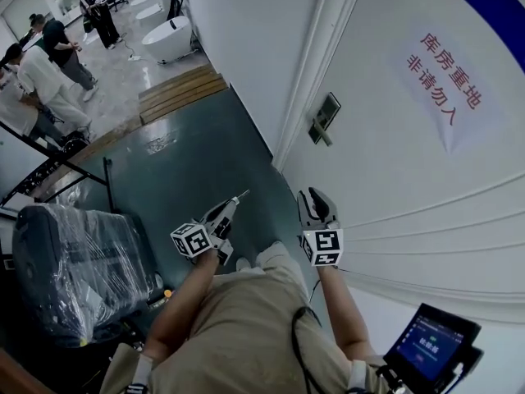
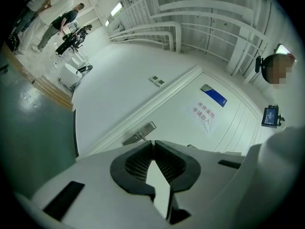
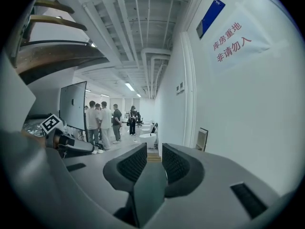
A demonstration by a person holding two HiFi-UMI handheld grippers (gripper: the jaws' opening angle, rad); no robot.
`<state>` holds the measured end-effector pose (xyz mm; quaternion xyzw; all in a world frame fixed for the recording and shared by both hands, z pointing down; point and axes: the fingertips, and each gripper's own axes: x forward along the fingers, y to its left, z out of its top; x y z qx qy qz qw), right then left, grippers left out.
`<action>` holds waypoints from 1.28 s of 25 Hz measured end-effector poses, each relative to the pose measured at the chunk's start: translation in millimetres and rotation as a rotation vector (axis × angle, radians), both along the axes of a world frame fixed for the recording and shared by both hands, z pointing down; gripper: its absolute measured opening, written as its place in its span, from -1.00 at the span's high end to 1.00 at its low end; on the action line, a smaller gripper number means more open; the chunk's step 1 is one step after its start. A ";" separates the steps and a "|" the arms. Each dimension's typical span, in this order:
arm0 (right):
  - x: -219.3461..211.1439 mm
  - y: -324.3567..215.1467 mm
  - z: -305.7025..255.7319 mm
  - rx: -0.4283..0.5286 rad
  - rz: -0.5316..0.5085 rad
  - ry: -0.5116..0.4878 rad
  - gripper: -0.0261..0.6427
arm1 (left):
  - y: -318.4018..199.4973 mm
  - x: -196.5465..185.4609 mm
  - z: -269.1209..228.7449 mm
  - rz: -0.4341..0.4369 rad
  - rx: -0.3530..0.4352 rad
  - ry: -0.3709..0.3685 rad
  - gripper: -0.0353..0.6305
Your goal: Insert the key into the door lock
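door lock (image 1: 326, 115) ahead of jaws, untouched | left gripper (image 2: 152, 143) jaws together | right gripper (image 3: 155, 150) jaws spread

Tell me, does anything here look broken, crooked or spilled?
Nothing stands out: the door and its handle look intact, and the paper sign lies flat on the door.

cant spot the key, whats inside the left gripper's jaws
The left gripper has its jaws shut tip to tip, and no key shows between them. Anything thin pinched between the pads would be covered.
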<state>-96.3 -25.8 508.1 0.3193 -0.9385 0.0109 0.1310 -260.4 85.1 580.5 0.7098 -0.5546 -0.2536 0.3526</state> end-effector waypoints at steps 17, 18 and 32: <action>61.7 -140.5 -15.5 0.018 0.074 -0.013 0.61 | -157.7 43.1 7.0 0.077 -0.062 0.073 0.80; 65.5 -146.0 -15.4 0.020 0.075 -0.010 0.61 | -165.9 48.3 6.4 0.087 -0.062 0.083 0.80; 79.1 -187.9 4.5 -0.019 0.108 0.007 0.61 | -245.7 75.2 49.9 0.132 -0.141 0.295 0.80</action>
